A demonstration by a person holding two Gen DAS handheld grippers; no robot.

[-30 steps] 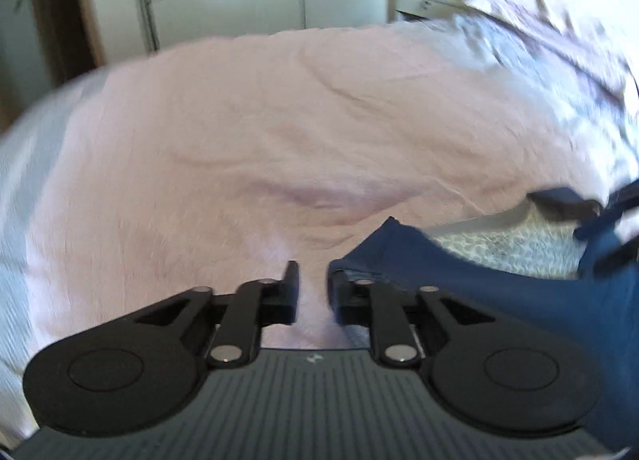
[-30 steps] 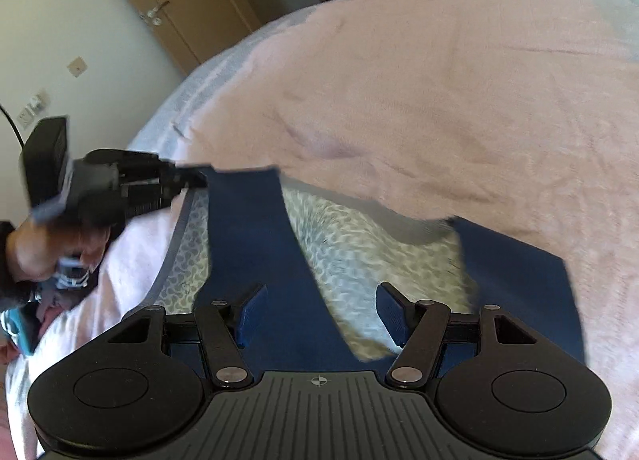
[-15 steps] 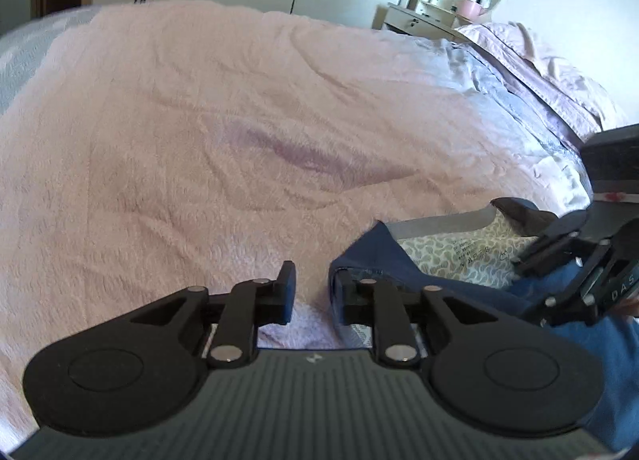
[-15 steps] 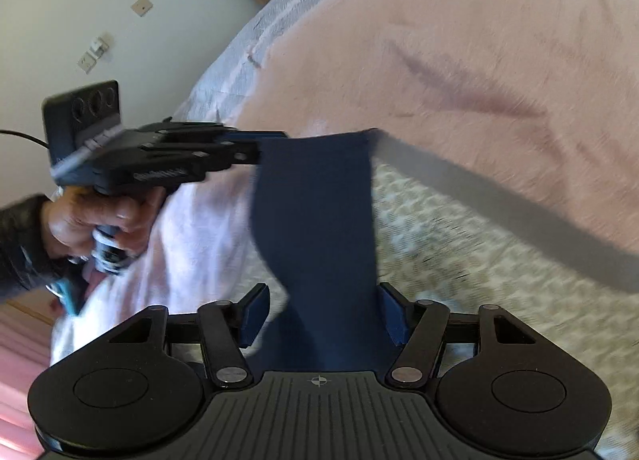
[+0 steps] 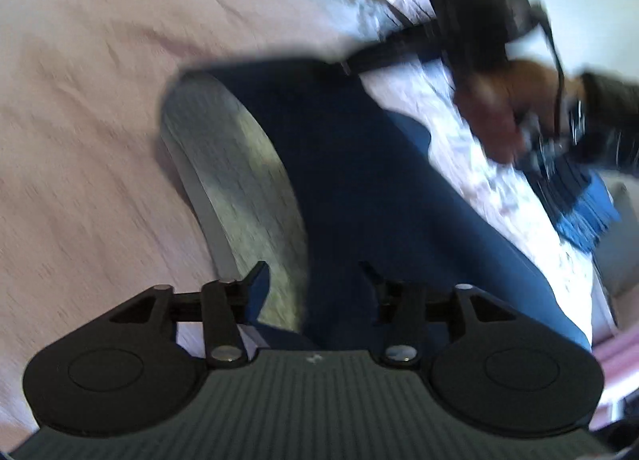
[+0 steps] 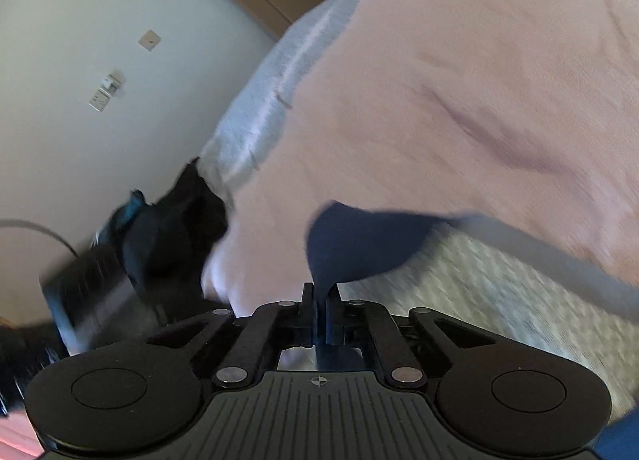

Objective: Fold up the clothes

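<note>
Both views are smeared by motion blur, so fine detail is hard to read. A navy blue garment with a grey band and pale patterned lining (image 5: 359,164) lies stretched across the pink bed cover (image 5: 88,132), its near end cut off behind the left tool's body. The left tool (image 5: 313,284) has its jaws opening, apart with the navy cloth lying between them; no pad visibly presses on it. In the right wrist view the right tool (image 6: 319,296) is pinched tight on a narrow fold of the same navy garment (image 6: 359,244), which rises from between its fingers toward the far side. From the left view the right tool (image 5: 347,66) appears only as a dark blur at the garment's far corner, with the person's hand (image 5: 491,108) behind it.
</note>
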